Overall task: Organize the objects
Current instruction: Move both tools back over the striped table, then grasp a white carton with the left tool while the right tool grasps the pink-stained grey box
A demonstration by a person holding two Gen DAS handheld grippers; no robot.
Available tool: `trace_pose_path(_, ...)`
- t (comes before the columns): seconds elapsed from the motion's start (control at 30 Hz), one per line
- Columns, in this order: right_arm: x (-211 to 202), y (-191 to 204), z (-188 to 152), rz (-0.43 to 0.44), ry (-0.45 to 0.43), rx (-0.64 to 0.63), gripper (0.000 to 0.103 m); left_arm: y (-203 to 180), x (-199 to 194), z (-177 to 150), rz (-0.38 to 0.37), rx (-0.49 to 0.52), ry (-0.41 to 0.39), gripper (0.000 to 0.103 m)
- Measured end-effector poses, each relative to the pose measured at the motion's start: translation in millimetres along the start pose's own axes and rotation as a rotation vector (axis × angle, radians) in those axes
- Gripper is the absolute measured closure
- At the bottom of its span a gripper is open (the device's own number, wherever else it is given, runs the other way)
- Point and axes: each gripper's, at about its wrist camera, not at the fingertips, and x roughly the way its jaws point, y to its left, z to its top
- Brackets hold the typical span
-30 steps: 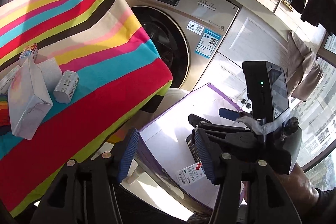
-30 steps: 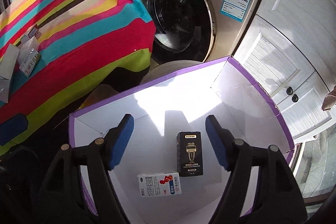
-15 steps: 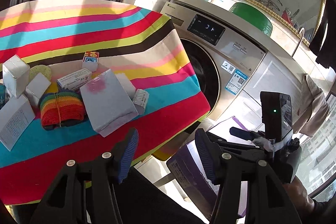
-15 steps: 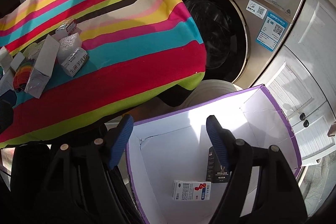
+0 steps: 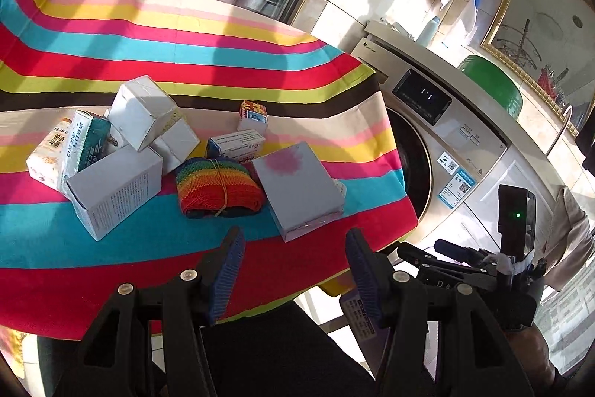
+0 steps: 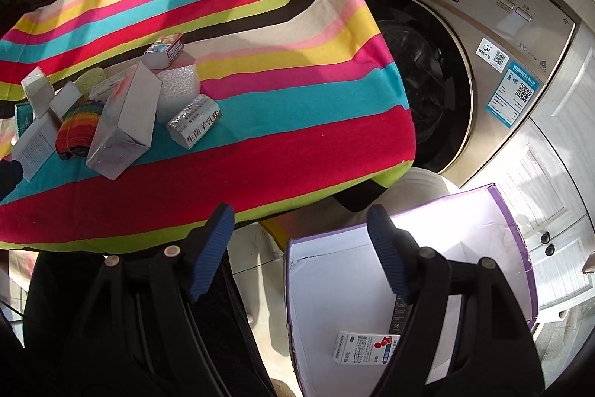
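Several small boxes and a rainbow knitted cloth (image 5: pixel 219 186) lie in a cluster on the striped tablecloth (image 5: pixel 186 62). A flat grey box with a pink blot (image 5: pixel 297 188) lies nearest my left gripper (image 5: pixel 293 266), which is open and empty just short of the table edge. My right gripper (image 6: pixel 301 252) is open and empty, low between the table and a purple-edged white carton (image 6: pixel 513 233). The carton holds a white medicine box (image 6: pixel 364 352) and a black box partly hidden by my right finger. The grey box also shows in the right wrist view (image 6: pixel 122 125).
A washing machine (image 6: pixel 465 62) stands right of the table, with white cabinet doors (image 6: pixel 550 211) beyond. A green basin (image 5: pixel 491 80) sits on the counter. The right gripper's body shows in the left wrist view (image 5: pixel 483 274). A window is behind the table.
Both grippers have swung left and up, from over the carton toward the table. The cluster of boxes has come into full view. Both stay open and empty.
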Motion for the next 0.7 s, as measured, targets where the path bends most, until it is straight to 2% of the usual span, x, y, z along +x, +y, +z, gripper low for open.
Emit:
trace_pose_path(0.3,-4,30,16,0.073,-0.034,-0.043,0.024,35,-19,9,0.097,-0.047,-0.059,0.044)
trace_pose_path(0.47,-10,54,26,0.141,-0.076,-0.085,0.014,56,-31,20,0.158,-0.072,-0.099,0.040)
trace_pose_path(0.5,-9,60,28,0.146,-0.080,-0.097,0.013,58,-34,23,0.177,-0.071,-0.111,0.036)
trace_pose_path(0.63,-3,78,35,0.146,-0.090,-0.128,0.009,57,-33,41,0.288,0.019,-0.158,0.019)
trace_pose_path(0.7,-2,86,37,0.145,-0.106,-0.143,0.009,54,-23,50,0.335,0.088,-0.154,0.019)
